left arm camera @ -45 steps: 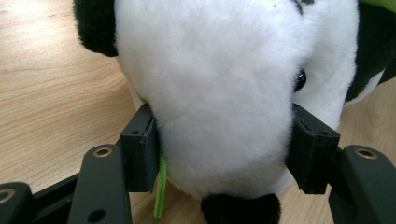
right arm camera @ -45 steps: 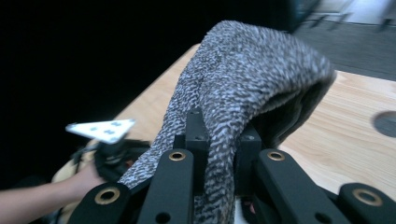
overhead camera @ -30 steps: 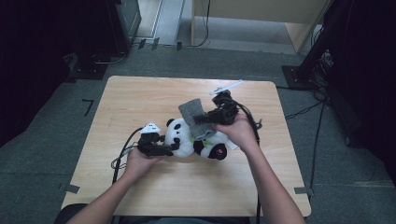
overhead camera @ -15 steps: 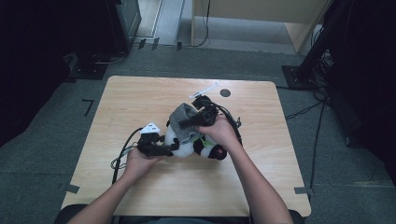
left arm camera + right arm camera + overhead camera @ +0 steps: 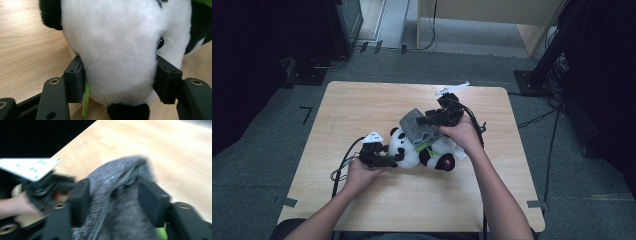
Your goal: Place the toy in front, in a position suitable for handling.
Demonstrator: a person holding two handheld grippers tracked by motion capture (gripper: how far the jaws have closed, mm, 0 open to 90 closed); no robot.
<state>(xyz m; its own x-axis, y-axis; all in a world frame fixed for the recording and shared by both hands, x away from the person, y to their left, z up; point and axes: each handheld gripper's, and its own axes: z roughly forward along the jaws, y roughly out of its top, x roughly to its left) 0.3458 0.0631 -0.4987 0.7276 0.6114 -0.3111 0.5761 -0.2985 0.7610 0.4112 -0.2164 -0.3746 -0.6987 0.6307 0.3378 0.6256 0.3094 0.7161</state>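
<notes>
White plush fills your left gripper (image 5: pixel 399 159), its jaws clamped on the toy panda's (image 5: pixel 427 152) head near the middle of the worktop (image 5: pixel 362 105). Grey cloth (image 5: pixel 418 126) lies draped over the panda. Your right gripper's (image 5: pixel 421 121) jaws have just been opening, with the cloth loose between them.

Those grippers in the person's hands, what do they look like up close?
Both are black. The left gripper carries a white three-cornered plate and trails a dark cable; its blocky jaws have brass-ringed screw holes. The right gripper has a similar plate. The forearms are bare, without sleeves.
</notes>
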